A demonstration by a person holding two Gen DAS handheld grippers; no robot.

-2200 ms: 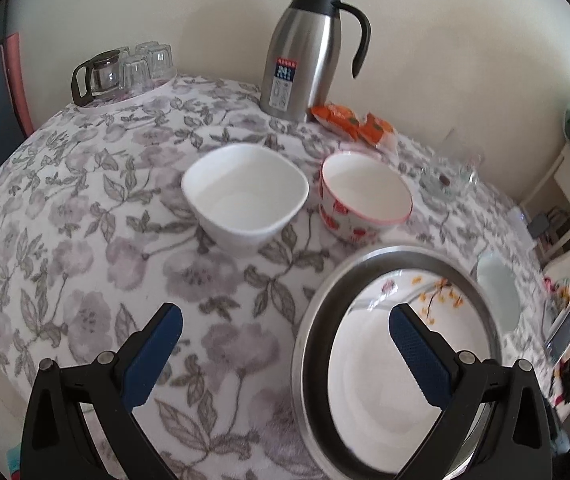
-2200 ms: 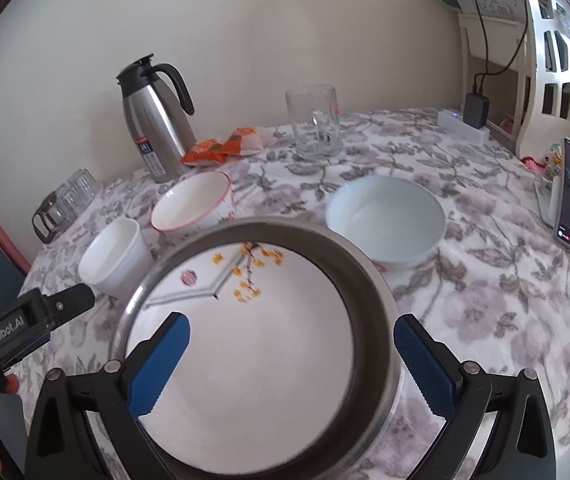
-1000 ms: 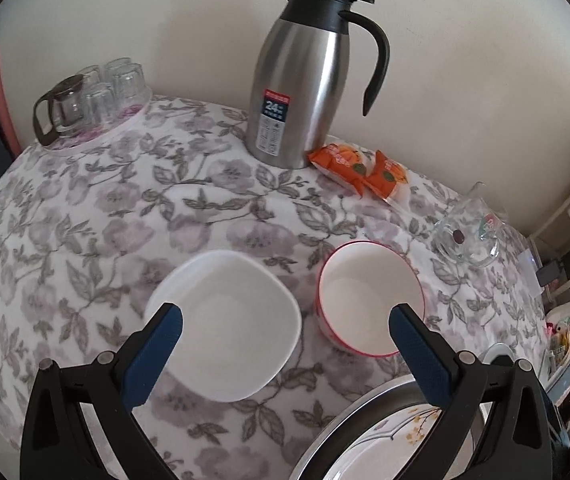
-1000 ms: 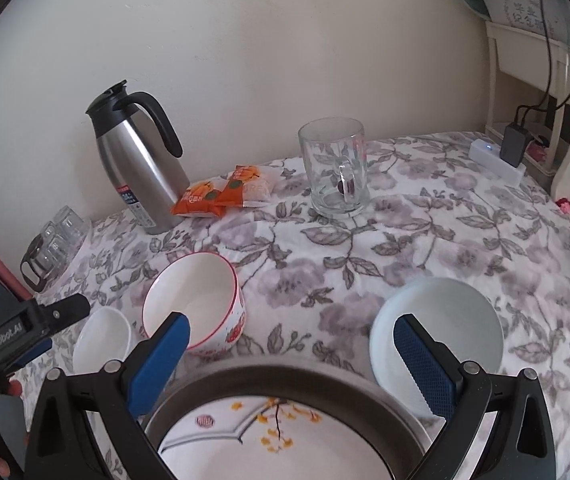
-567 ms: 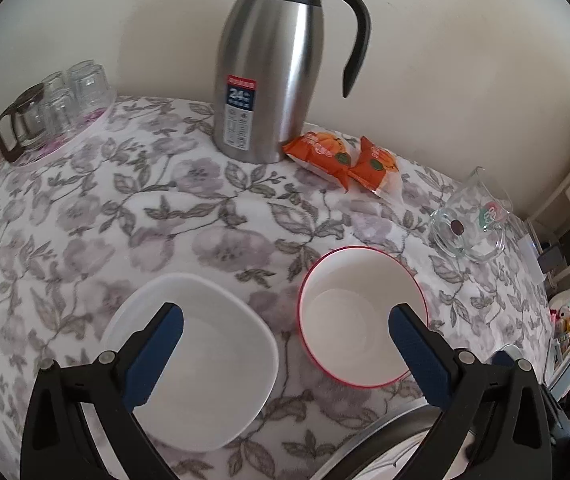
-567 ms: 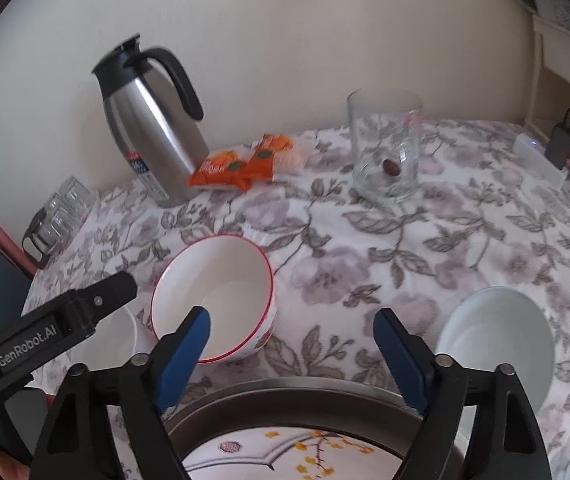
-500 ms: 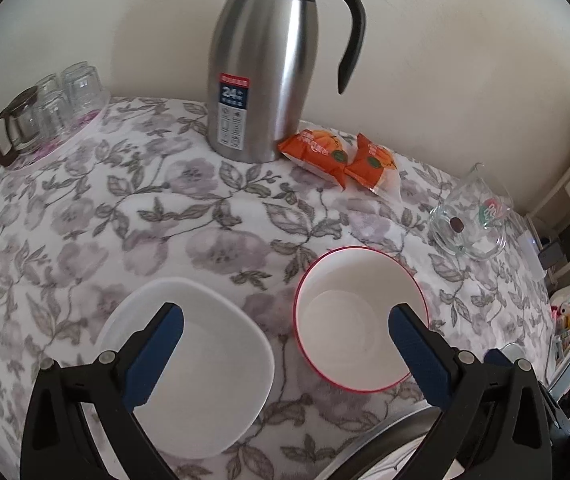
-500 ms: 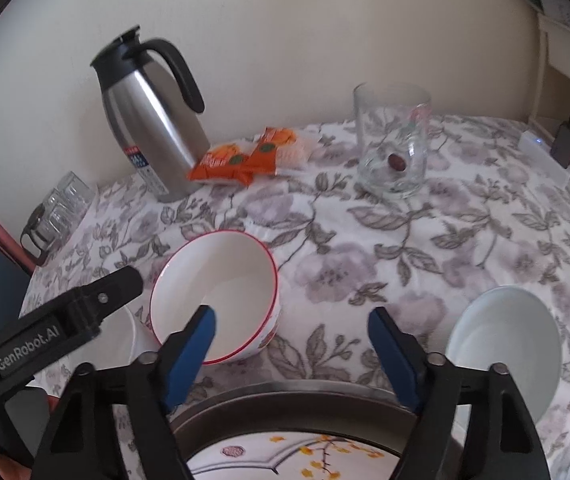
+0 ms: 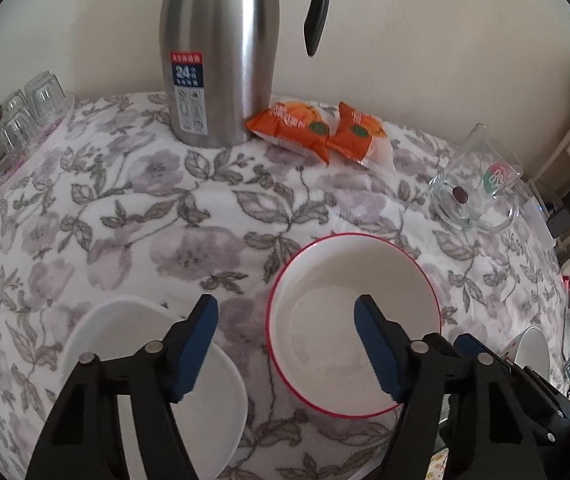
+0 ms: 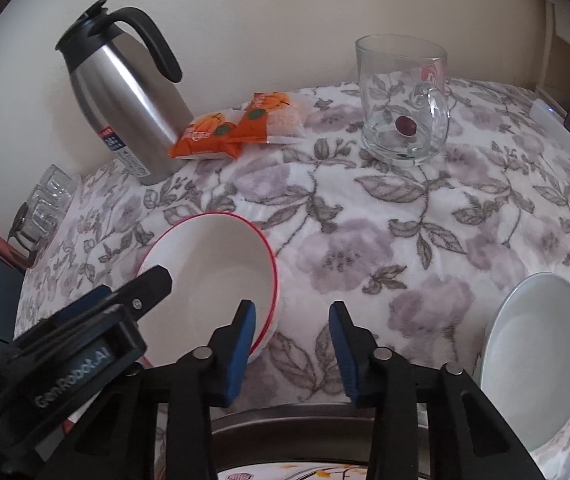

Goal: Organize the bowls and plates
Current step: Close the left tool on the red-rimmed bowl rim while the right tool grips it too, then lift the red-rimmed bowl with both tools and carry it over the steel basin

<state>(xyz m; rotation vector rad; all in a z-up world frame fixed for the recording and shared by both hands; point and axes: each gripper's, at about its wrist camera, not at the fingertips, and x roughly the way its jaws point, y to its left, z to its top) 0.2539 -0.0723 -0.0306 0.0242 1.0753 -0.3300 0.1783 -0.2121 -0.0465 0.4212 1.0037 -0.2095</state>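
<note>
A white bowl with a red rim (image 9: pixel 349 312) (image 10: pixel 213 268) stands on the flowered tablecloth (image 9: pixel 145 216). My left gripper (image 9: pixel 285 308) is closing astride its left rim, with one blue finger (image 9: pixel 377 352) inside the bowl and the other outside. Neither pad presses on it. My right gripper (image 10: pixel 291 308) is closing over the bowl's right rim, its left finger (image 10: pixel 241 340) at the rim and the other over the cloth. A white square bowl (image 9: pixel 141 360) lies under the left gripper's outer finger. A pale round bowl (image 10: pixel 537 360) sits to the right.
A steel jug (image 9: pixel 221 52) (image 10: pixel 125 96), orange snack packets (image 9: pixel 313 132) and a glass mug (image 10: pixel 405 100) stand behind the bowls. Small glasses (image 9: pixel 17 128) are at the far left. A steel tray's rim (image 10: pixel 305 416) runs just below the right gripper.
Both grippers have come forward and down onto the red-rimmed bowl, and their jaws have narrowed from wide open. The steel tray has slid almost out of the bottom of both views.
</note>
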